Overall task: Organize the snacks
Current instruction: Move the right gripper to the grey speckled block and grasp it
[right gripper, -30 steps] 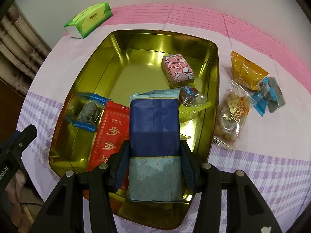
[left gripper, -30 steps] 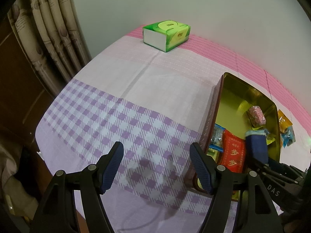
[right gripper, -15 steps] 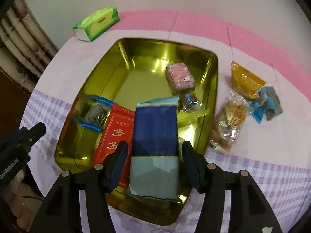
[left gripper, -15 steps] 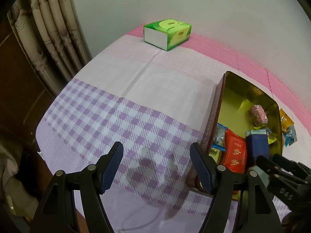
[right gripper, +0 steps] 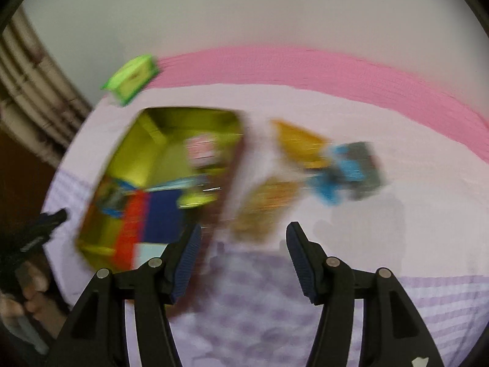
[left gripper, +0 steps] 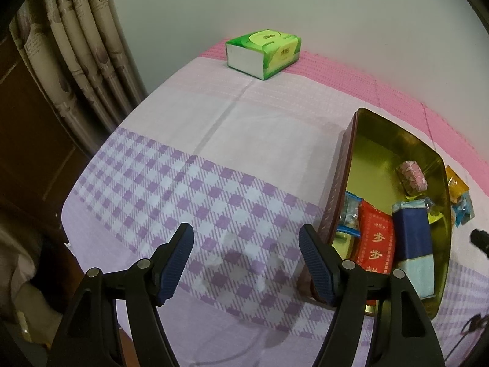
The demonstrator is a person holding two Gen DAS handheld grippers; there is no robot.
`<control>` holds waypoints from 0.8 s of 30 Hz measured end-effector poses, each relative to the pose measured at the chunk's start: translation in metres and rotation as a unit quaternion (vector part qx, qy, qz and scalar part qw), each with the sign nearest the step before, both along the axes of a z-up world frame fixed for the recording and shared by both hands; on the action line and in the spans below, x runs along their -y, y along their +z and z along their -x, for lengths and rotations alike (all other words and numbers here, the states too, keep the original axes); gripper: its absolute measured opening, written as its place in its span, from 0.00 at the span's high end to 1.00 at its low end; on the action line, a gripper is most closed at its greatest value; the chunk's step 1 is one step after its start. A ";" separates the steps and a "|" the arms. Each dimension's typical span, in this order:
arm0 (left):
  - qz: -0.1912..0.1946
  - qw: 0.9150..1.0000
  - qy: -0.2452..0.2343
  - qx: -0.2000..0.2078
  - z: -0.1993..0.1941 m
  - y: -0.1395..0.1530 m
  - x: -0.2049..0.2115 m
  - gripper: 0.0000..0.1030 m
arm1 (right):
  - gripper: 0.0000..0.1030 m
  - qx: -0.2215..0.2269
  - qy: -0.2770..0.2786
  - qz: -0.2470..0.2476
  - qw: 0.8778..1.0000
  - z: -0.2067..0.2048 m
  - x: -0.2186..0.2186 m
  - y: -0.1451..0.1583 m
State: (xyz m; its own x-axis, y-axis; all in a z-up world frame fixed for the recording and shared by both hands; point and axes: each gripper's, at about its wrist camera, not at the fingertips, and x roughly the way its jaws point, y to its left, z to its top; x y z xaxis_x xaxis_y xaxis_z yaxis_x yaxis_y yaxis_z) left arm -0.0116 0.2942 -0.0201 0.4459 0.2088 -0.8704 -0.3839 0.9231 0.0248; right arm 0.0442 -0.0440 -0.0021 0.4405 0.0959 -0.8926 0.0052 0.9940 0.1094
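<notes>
Hovering the right gripper above the purple-checked tablecloth, fingers spread wide and gripping nothing, just short of the loose snacks; holding the left gripper equally wide and empty beside the near left corner of the gold tin

Judging the brown-gold pastry packet, lying nearest beyond the right fingertips and just right of the tin, to be light, crinkly and slippery, with contents likely to crumble under a hard squeeze; favouring a gentle pinch across its narrow middle or at a sealed end, though working from a heavily blurred right view

Showing, inside the tin's near end, a dark blue wrapped block lying flat beside a red packet, with a clear blue-edged packet against the left wall; farther in, a pink-patterned sweet sitting alone, leaving the far half bare

Awaiting collection on the cloth past the pastry, an orange packet touching or overlapping small blue packets, both probably soft, light film needing only a light squeeze

Sitting at the far edge, well apart, a green tissue pack
</notes>
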 end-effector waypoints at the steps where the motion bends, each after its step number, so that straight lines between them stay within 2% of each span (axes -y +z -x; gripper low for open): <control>1: -0.002 1.000 -0.001 0.000 -0.001 0.000 0.001 0.30 | 0.46 0.002 -0.013 0.008 1.000 0.000 0.018 -0.004; 4: -0.016 1.000 -0.011 0.001 -0.003 -0.001 0.008 0.30 | 0.46 0.003 -0.036 0.013 0.999 -0.004 0.057 -0.015; 8: -0.028 0.999 -0.036 0.016 -0.003 0.004 0.022 0.30 | 0.46 0.014 -0.043 0.020 0.999 -0.011 0.084 -0.028; 13: -0.027 0.997 -0.072 0.030 -0.007 0.012 0.044 0.30 | 0.46 0.024 -0.025 0.019 0.999 -0.027 0.090 -0.044; 18: -0.018 0.993 -0.106 0.038 -0.019 0.024 0.072 0.30 | 0.46 0.031 -0.015 0.047 0.998 -0.046 0.092 -0.056; 24: -0.009 0.986 -0.164 0.034 -0.042 0.032 0.118 0.30 | 0.46 0.048 -0.005 0.052 0.997 -0.058 0.097 -0.064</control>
State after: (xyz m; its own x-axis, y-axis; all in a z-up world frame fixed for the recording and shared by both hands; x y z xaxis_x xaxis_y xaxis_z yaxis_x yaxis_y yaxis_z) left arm 0.0304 0.1762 0.0115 0.5498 0.0595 -0.8332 -0.0660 0.9974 0.0277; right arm 0.1026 -0.1412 -0.0658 0.5254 -0.0001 -0.8508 0.0094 0.9999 0.0057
